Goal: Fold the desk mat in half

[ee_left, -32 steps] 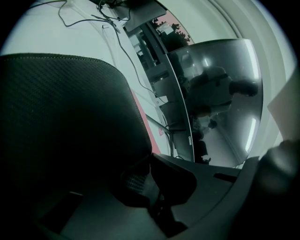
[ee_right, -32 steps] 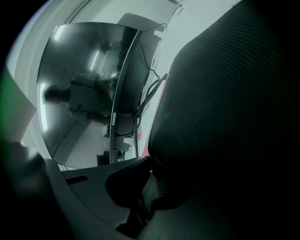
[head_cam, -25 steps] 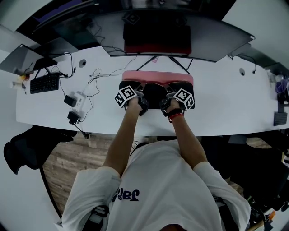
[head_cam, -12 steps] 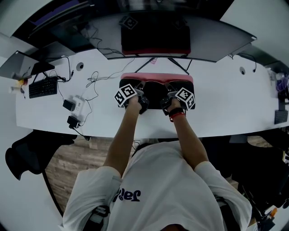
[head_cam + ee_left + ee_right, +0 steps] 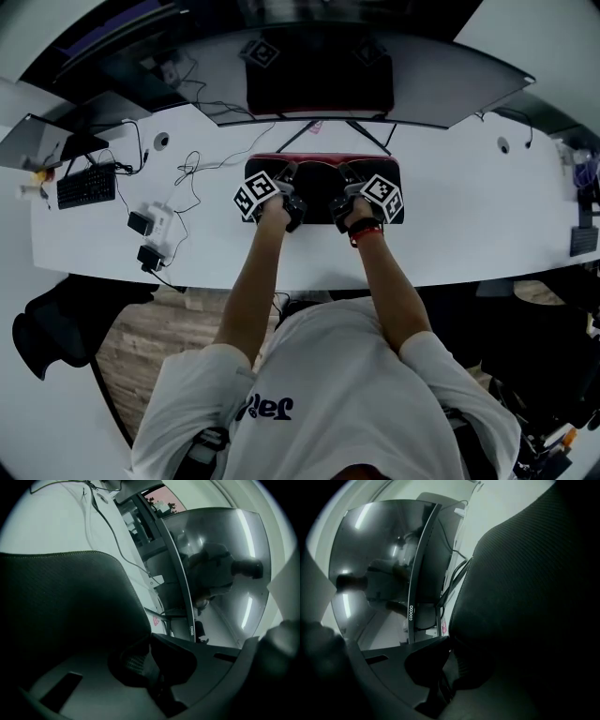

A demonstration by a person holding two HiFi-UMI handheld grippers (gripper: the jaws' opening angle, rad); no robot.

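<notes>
The desk mat (image 5: 323, 189) lies on the white desk (image 5: 469, 220) in front of the monitor, folded over with its black textured side up. Only a thin dark-red strip of the layer beneath shows along the far edge. My left gripper (image 5: 292, 175) is shut on the mat's folded-over edge; its own view shows the mat (image 5: 70, 606) pinched in the left gripper (image 5: 150, 663). My right gripper (image 5: 349, 174) holds the same edge further right. The right gripper (image 5: 447, 662) jaws are opening, with the mat (image 5: 525, 588) still pinched between them.
A curved monitor (image 5: 319, 80) stands just beyond the mat, its stand legs (image 5: 373, 137) reaching almost to the mat's far edge. A keyboard (image 5: 87, 186), a white adapter (image 5: 155, 223) and loose cables (image 5: 192, 164) lie at the left. The desk's front edge runs under my forearms.
Both grippers have carried the mat's edge farther toward the monitor. The pink strip at the far edge has shrunk to a thin line.
</notes>
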